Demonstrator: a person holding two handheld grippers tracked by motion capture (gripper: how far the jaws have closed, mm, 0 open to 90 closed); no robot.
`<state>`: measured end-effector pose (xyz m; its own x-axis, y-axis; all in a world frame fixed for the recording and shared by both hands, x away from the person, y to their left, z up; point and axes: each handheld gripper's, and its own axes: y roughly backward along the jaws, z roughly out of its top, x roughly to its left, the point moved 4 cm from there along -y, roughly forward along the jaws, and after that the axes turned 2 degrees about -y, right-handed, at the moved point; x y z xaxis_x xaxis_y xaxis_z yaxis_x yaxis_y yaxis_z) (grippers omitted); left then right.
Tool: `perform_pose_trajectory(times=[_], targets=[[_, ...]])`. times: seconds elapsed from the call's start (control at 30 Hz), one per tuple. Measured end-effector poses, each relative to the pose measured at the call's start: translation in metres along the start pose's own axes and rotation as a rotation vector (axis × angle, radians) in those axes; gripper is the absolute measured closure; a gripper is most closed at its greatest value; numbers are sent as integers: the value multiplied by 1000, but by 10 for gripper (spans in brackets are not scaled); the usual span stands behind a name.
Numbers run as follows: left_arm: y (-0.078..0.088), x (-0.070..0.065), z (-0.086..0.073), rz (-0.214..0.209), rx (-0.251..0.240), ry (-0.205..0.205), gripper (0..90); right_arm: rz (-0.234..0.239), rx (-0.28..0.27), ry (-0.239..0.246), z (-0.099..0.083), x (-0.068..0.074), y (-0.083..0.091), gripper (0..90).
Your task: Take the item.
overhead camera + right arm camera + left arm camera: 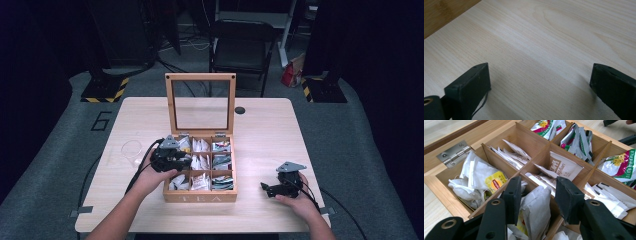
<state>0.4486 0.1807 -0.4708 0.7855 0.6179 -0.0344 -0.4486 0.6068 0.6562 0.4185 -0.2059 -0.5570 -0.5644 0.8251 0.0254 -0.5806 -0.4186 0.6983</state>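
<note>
A wooden tea box [200,196] marked TEA stands open at the table's middle, its glass lid [170,105] upright. Its compartments hold several paper tea bags and green sachets [621,166]. My left gripper [187,161] reaches in over the box's left column. In the left gripper view its jaws [537,195] stand on either side of a white tea bag [536,207], and I see no firm squeeze on it. Beside it lies a bag with a yellow label [495,182]. My right gripper [265,189] rests low on the table right of the box, wide open [540,80] over bare wood.
The light wooden table [270,135] has a small black round hole [240,110] behind the box and a clear ring [131,148] at the left. A black folding chair [242,42] and a red bag [291,75] stand on the floor beyond.
</note>
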Motion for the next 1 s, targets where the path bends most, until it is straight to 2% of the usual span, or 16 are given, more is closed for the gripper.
perform_pose_trajectory(times=[0.27, 0.47, 0.7, 1.0], targets=[[-1, -1, -1, -6, 9, 12, 662, 0, 0, -4, 0, 0, 0, 24], [0, -1, -1, 0, 28, -2, 766, 1, -1, -3, 0, 0, 0, 24], [1, -1, 0, 8, 25, -18, 823, 0, 1, -4, 0, 0, 0, 24], [6, -1, 1, 21, 5, -17, 836, 0, 0, -2, 0, 0, 0, 24]])
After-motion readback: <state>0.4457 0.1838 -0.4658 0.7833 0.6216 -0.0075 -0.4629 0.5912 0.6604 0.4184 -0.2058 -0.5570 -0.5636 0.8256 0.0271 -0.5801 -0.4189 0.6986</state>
